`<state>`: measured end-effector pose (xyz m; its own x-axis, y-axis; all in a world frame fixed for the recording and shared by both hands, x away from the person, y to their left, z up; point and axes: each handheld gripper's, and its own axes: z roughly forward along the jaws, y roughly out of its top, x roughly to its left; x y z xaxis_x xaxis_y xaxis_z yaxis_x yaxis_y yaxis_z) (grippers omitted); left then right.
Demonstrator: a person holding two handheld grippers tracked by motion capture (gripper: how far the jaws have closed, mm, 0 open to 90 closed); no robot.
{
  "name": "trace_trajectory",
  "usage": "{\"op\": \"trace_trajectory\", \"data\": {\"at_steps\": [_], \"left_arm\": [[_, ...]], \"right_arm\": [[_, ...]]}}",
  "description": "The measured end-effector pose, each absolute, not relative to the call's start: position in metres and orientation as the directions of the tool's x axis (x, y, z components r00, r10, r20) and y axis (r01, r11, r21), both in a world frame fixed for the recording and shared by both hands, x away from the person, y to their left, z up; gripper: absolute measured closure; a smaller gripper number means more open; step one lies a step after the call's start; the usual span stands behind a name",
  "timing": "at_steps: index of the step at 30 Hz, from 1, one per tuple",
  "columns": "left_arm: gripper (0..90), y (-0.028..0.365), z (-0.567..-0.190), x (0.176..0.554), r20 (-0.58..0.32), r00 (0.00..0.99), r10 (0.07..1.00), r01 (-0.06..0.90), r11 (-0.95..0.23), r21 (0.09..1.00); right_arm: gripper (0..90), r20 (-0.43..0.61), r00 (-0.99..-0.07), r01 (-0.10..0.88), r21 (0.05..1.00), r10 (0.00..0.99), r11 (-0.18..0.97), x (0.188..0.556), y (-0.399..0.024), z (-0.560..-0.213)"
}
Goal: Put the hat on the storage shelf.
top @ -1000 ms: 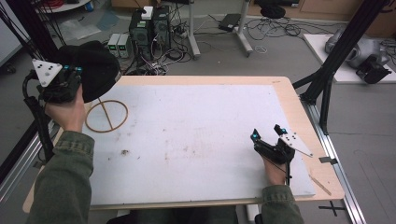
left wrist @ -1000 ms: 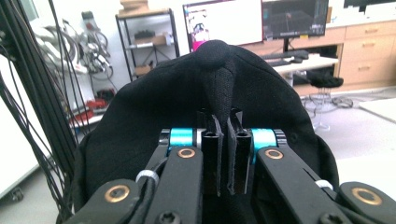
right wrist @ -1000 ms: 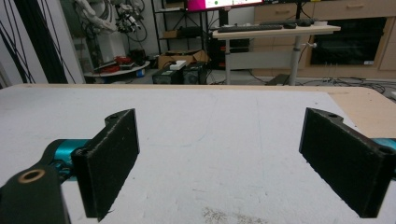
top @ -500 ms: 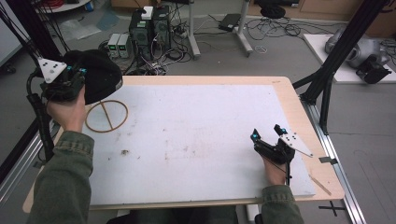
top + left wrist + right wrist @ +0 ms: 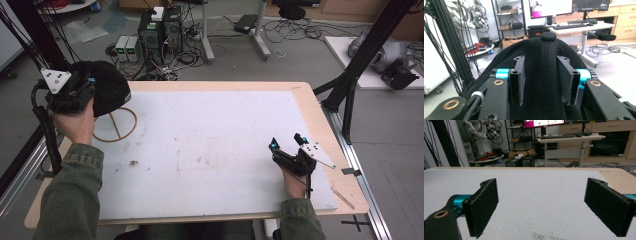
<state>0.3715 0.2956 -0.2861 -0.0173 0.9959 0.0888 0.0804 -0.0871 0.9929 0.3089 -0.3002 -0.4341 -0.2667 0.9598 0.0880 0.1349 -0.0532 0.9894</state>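
The left gripper (image 5: pixel 75 92) has its jaws pinched on a black cap (image 5: pixel 541 75), carrying it clear of the tabletop (image 5: pixel 210 145) above a wooden ring stand (image 5: pixel 116 124) (probably its perch), while the right gripper (image 5: pixel 292 152) rests wide open, empty.

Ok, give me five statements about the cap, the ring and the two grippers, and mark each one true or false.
1. The left gripper has its fingers closed on the black cap. True.
2. The cap lies flat on the white mat. False: it is held up above the table's left edge.
3. The right gripper grips the wooden ring. False: it is open, holds nothing and is near the mat's right side.
4. The wooden ring lies on the table at the mat's left edge. True.
5. The right gripper is lifted high over the table. False: it sits low, by the mat.
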Motion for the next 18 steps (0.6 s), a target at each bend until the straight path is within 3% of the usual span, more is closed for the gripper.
{"op": "trace_trajectory", "data": {"at_steps": [8, 12, 18], "left_arm": [[27.7, 0.300, -0.289, 0.365, 0.061, -0.063, 0.996, 0.023, -0.060, 0.998], [22.7, 0.302, -0.290, 0.360, 0.045, -0.046, 0.998, 0.017, -0.045, 0.999], [22.7, 0.297, -0.298, 0.345, 0.057, -0.018, 0.998, -0.016, -0.057, 0.998]], "right_arm": [[11.2, 0.087, -0.264, 0.136, 0.989, 0.960, -0.052, 0.309, -0.300, -0.434], [11.3, 0.089, -0.260, 0.133, 0.990, 0.962, -0.055, 0.309, -0.300, -0.434], [11.2, 0.095, -0.246, 0.121, 0.990, 0.964, -0.066, 0.308, -0.302, -0.433]]}}
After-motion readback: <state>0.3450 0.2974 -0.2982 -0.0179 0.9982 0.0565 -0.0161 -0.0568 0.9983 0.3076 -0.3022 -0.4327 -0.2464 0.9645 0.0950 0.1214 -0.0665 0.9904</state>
